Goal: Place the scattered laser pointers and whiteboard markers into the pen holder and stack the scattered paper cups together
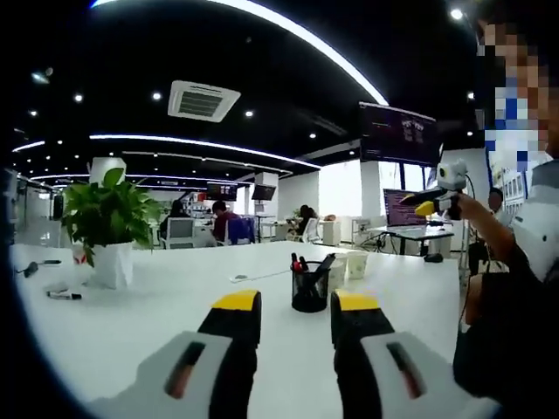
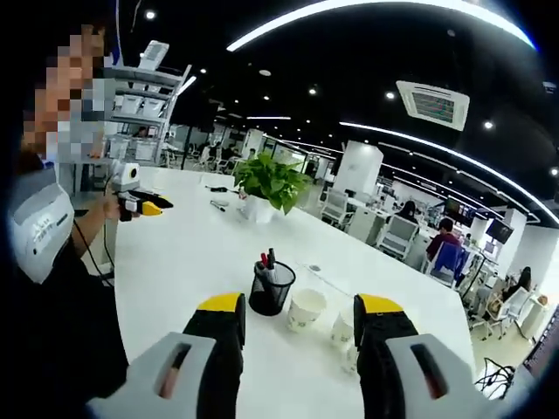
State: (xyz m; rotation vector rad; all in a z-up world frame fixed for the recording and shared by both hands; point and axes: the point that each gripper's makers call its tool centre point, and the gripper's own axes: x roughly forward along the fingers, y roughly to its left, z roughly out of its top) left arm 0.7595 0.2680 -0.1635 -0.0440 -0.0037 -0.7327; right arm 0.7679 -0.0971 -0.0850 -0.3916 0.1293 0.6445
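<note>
Both grippers, left [image 1: 294, 307] and right [image 2: 301, 312], gaped wide, empty. Beyond stood the pen holder [image 2: 272, 289], paper cups [image 2: 307, 309] right of it; a careless reach might topple them.

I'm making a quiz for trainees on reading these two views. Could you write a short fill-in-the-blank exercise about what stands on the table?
1. The black mesh pen holder stands on the white ____.
2. The white paper cups near it stand ____, not stacked.
3. The leafy green plant grows in a ____ pot.
4. The right hand-held gripper has jaws that stand ____.

Missing words: table; apart; white; open
</note>
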